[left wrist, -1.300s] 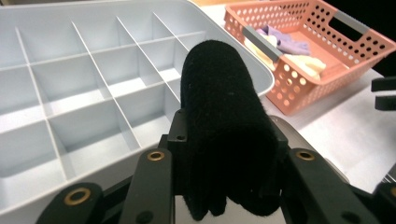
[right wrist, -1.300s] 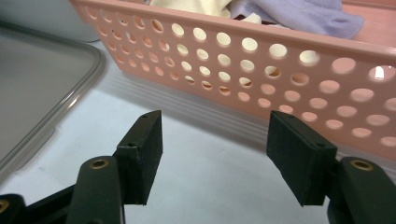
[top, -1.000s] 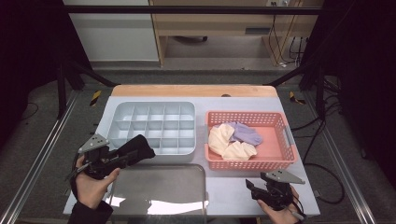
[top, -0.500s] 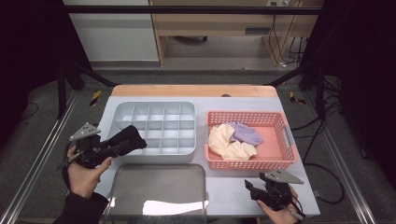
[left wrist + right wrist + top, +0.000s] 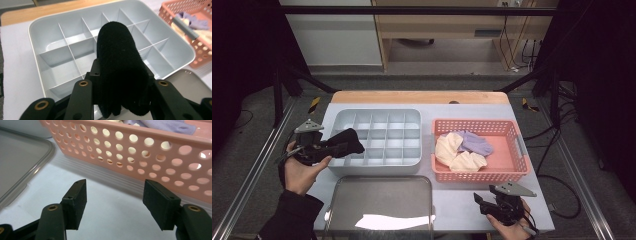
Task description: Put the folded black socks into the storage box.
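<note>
Sock (image 5: 346,141), black, rolled: your left gripper (image 5: 328,147) has it clamped between its jaws, over the left edge of the organizer (image 5: 377,116). In the left gripper view the sock (image 5: 120,65) bulges out ahead of the jaws and covers the middle cells of the organizer (image 5: 50,30) behind it.

Largest to smallest:

Table (image 5: 532,195), pale top with a wooden strip along the far edge. Everything sits on it.

Tray (image 5: 379,200), grey metal, near edge of the table, just in front of the organizer. Glare on its face.

Organizer, grey plastic, divided into a grid of cells. Those you can see past the sock hold nothing.

Basket (image 5: 512,135), pink, perforated walls, just right of the organizer with a narrow gap between them. A metal handle shows on its left end.

Cloth in the basket: cream pieces (image 5: 457,155) bunched at the left half, one lilac piece (image 5: 474,142) lying against them toward the far side.

Your right gripper (image 5: 482,205) sits low at the near right corner of the table, in front of the basket. In the right gripper view its jaws stand apart with bare table between them; pink basket wall (image 5: 150,150) just beyond, tray rim (image 5: 37,160) off to the left of that view.

Your left hand (image 5: 302,170) grips the left tool from below, sleeve coming in from the bottom left.
</note>
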### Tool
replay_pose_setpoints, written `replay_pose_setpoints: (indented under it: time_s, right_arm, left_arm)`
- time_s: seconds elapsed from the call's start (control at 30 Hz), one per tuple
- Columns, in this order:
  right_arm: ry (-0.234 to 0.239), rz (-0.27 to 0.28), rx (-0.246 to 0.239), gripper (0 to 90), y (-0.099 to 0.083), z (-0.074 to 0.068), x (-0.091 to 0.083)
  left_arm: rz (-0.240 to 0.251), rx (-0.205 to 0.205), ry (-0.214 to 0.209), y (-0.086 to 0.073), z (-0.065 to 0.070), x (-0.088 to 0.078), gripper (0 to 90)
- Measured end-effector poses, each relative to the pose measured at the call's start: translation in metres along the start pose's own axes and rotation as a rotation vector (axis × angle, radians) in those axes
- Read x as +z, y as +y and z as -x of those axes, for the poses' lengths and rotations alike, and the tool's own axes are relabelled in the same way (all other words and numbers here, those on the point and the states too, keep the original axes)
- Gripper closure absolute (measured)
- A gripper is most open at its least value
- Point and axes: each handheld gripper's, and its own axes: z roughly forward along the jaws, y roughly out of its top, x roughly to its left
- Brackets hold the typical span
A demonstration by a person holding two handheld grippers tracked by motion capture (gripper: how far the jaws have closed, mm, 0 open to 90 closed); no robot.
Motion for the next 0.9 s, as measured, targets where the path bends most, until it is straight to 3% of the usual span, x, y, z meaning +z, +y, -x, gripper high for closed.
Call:
replay_pose_setpoints:
  time_s: [0.23, 0.37, 0.63, 0.73, 0.9]
  right_arm:
    - [0.002, 0.002, 0.001, 36.5, 0.000, 0.001, 0.000]
    - [0.004, 0.002, 0.008, 36.5, 0.000, 0.001, 0.000]
    - [0.001, -0.005, 0.002, 36.5, 0.000, 0.000, 0.001]
    - [0.001, -0.007, 0.002, 36.4, 0.000, 0.001, 0.001]
    - [0.004, -0.011, 0.004, 36.3, 0.000, 0.001, 0.001]
  left_arm:
    - [-0.065, -0.013, 0.045, -0.006, -0.018, 0.017, 64.7]
    - [-0.091, -0.032, 0.020, -0.012, -0.025, 0.023, 64.8]
    - [-0.139, -0.018, -0.011, -0.016, -0.021, 0.035, 64.8]
    - [-0.172, -0.007, 0.006, -0.016, -0.018, 0.040, 64.8]
    - [-0.219, -0.007, -0.007, -0.017, -0.014, 0.046, 65.1]
